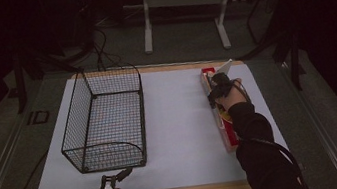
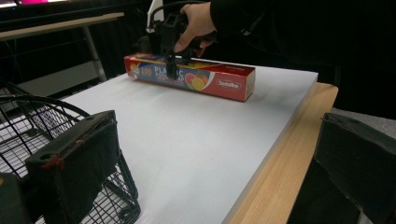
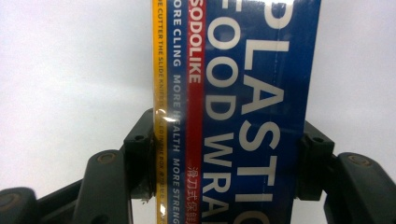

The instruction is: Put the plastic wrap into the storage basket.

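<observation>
Main risk from here: swinging or slipping of the box of plastic wrap (image 3: 243,116) on lifting, since gripped off-centre, nearer its far end than its near one, with the longer near part likely to sag and pivot between the pads. Made worse by the glossy film over the cardboard, slick against the pads. Second risk: denting of the thin cardboard from too hard a squeeze. Third: snagging of such a long box on the rim of the wire basket (image 1: 76,118) if carried there crosswise or tilted. Right claw (image 1: 215,98) closed on the box, one pad pressed on each long side, jaws straddling it from above. Box flat on the white surface (image 1: 181,123), along its right edge, long axis running near to far, well apart from the basket at the left side. Left claw (image 1: 117,175) spread wide and empty, hovering at the near edge, just beside the basket's near end.
</observation>
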Motion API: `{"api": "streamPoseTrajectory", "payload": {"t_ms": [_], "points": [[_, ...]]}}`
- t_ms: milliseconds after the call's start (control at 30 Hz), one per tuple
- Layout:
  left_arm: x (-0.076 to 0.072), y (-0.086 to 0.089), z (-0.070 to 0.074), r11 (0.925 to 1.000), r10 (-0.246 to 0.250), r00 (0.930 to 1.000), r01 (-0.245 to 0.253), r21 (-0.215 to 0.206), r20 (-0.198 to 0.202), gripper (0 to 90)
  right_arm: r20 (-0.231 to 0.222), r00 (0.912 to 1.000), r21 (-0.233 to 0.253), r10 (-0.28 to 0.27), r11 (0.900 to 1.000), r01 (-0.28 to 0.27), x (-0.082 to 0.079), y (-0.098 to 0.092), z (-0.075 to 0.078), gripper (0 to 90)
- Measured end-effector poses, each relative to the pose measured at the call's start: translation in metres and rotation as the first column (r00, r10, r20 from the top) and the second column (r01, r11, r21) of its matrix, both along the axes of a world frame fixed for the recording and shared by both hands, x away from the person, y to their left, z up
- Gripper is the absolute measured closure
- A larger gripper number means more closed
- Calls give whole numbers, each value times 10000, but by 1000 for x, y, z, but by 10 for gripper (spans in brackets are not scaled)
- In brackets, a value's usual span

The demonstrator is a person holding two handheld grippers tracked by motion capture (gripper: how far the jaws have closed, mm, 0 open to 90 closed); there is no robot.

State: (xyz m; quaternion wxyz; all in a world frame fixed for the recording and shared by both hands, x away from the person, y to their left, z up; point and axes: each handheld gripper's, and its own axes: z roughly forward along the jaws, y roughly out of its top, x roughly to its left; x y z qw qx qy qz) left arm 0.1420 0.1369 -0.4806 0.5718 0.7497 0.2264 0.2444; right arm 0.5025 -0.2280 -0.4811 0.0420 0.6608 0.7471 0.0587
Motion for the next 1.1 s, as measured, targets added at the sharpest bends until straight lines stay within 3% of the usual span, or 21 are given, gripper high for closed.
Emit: {"api": "streamPoseTrajectory", "payload": {"t_ms": [233, 367, 533, 1100], "points": [[0, -1, 0, 10000, -4, 10000, 4, -4, 2, 6, 385, 9988, -37, 305, 9995, -304, -3, 2, 18, 394], [0, -1, 0, 10000, -6, 10000, 6, -18, -7, 6, 555, 9976, -298, 404, 9988, -388, -4, 4, 27, 393], [0, 0, 0, 10000, -3, 10000, 3, -14, -1, 6, 773, 9955, -179, 544, 9984, -532, -5, 7, 37, 394], [0, 0, 0, 10000, 9, 10000, -9, -24, 10, 6, 1588, 9790, -37, 1278, 9917, -1288, -13, 50, 86, 394]]}}
